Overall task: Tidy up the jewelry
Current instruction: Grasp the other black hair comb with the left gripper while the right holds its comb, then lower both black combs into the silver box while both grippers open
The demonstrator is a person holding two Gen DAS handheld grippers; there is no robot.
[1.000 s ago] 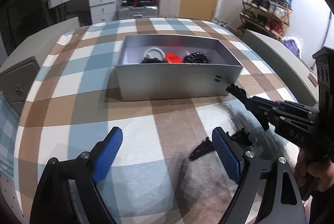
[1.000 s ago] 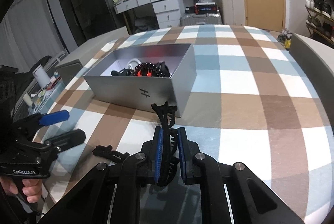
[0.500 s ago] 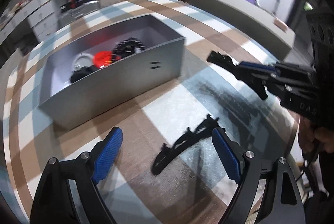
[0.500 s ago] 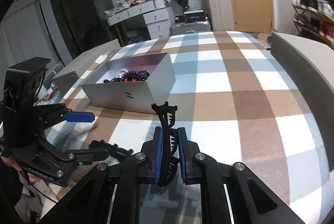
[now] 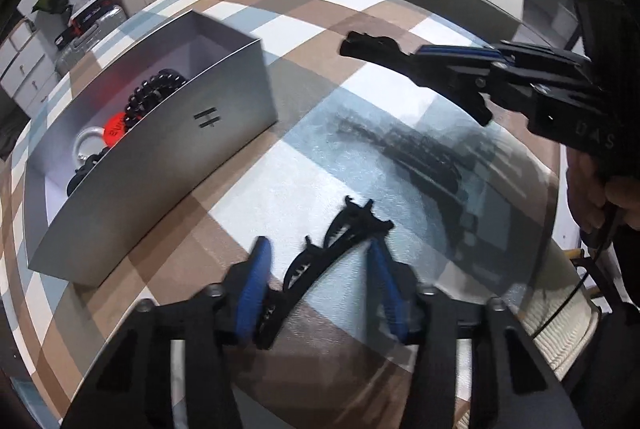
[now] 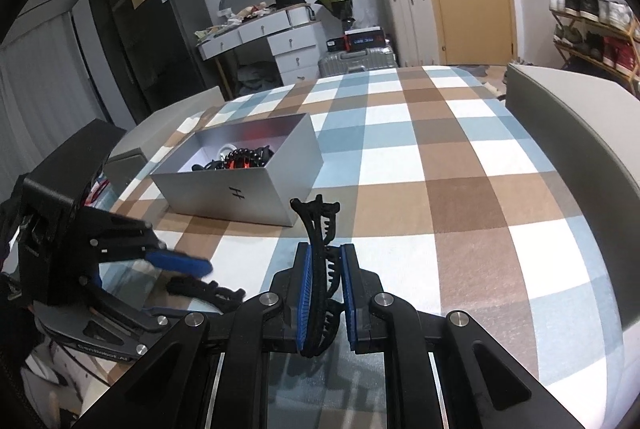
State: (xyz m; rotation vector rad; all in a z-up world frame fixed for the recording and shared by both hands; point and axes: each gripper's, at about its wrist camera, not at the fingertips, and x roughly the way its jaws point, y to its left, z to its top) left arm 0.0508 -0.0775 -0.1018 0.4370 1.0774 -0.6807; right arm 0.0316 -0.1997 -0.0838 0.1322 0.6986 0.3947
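A black claw hair clip (image 5: 320, 261) lies slanted on the checked tablecloth. My left gripper (image 5: 318, 249) points down over it, and its jaws are closing with the clip between the blue pads (image 5: 254, 281). They do not clearly press on it. From the right wrist view, the left gripper (image 6: 200, 281) straddles that clip (image 6: 208, 291). My right gripper (image 6: 326, 249) is shut on a second black claw clip (image 6: 318, 241), held upright above the cloth. It also shows as the right gripper (image 5: 424, 55) at the upper right. The open silver box (image 5: 160, 133) holds a black bead bracelet (image 5: 154, 93), a red piece and a white ring.
The silver box (image 6: 240, 189) stands left of centre on the table. A grey padded bench (image 6: 580, 133) runs along the right side, beyond the table's rounded edge. A dresser, suitcases, a door and a shoe rack stand at the back of the room.
My left gripper has rolled, tipped down and moved over the clip on the cloth, and its jaws have narrowed around it. The right gripper drifted a little with its clip still held.
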